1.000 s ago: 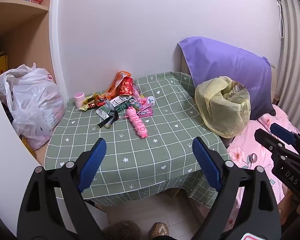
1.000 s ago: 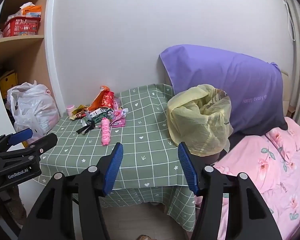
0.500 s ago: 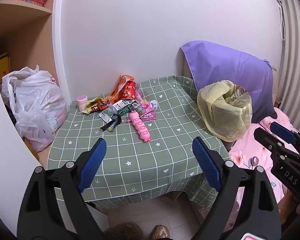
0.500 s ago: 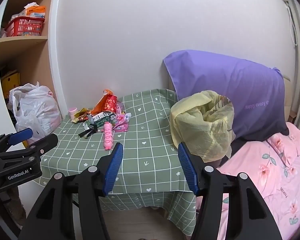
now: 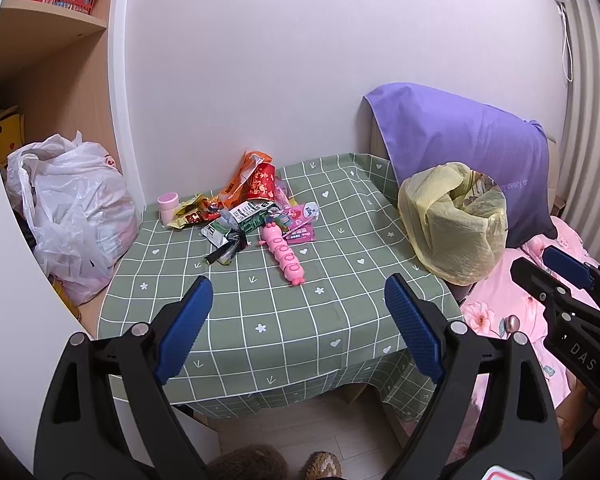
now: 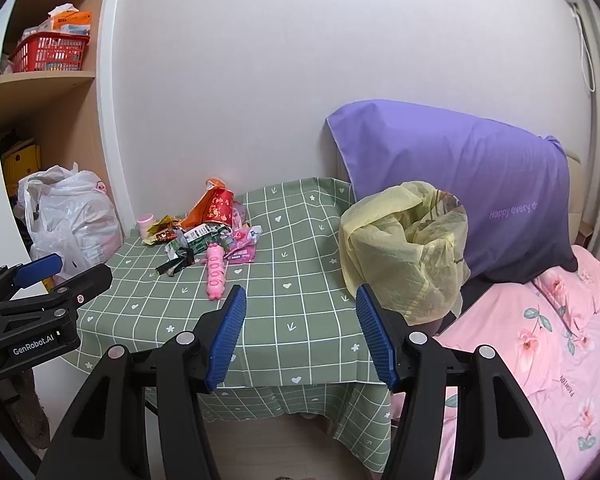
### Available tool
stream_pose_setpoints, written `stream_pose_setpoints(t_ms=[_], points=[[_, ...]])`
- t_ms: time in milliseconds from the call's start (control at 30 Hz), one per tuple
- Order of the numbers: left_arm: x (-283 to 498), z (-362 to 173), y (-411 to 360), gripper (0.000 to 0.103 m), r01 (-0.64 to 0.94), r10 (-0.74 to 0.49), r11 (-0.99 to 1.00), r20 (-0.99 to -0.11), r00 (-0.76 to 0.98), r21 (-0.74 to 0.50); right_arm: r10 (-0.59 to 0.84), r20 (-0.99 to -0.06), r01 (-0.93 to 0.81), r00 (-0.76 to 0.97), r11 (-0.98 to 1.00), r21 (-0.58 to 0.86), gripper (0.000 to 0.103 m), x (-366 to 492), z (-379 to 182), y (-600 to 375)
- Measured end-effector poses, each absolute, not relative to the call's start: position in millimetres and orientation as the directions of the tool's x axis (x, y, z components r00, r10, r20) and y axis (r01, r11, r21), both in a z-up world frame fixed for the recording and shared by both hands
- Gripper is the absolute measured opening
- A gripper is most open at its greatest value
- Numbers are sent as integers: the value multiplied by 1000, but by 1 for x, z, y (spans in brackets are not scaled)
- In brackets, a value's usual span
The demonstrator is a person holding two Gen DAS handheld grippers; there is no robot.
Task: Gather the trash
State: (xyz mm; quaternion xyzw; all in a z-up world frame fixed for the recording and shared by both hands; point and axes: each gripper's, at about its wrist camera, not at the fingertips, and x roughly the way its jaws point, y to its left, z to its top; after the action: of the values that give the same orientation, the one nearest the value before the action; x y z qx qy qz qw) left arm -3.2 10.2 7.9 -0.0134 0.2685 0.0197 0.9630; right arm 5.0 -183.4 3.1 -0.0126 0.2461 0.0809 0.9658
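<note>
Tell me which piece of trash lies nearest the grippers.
The pink caterpillar-shaped pack: it pokes out of the pile toward the table's near edge.

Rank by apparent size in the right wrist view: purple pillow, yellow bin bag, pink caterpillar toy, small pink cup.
1. purple pillow
2. yellow bin bag
3. pink caterpillar toy
4. small pink cup, though it sits farthest away.

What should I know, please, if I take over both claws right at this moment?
Left claw: open, empty, short of the table's near edge.
Right claw: open, empty, also short of the near edge.
Trash pile: wrappers and a pink tube on the green checked tablecloth, at the far side near the wall; a small pink cup stands beside it.
Yellow-lined bin: at the table's right edge, mouth open.
Done: nothing picked up yet.
Left: carry every piece from pile to bin.
</note>
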Motion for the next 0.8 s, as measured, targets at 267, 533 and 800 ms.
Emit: stream_pose_setpoints(t_ms=[267, 533, 800], points=[[-3, 7, 11, 84, -45, 30, 999, -520, 854, -16, 150, -477, -164, 866, 986, 12, 54, 6, 3, -183], [-2, 5, 12, 84, -46, 30, 999, -523, 852, -17, 147, -478, -159, 866, 987, 15, 54, 8, 2, -186], [-2, 4, 13, 84, -44, 29, 999, -523, 852, -16, 148, -480, -159, 865, 987, 17, 54, 10, 2, -188]])
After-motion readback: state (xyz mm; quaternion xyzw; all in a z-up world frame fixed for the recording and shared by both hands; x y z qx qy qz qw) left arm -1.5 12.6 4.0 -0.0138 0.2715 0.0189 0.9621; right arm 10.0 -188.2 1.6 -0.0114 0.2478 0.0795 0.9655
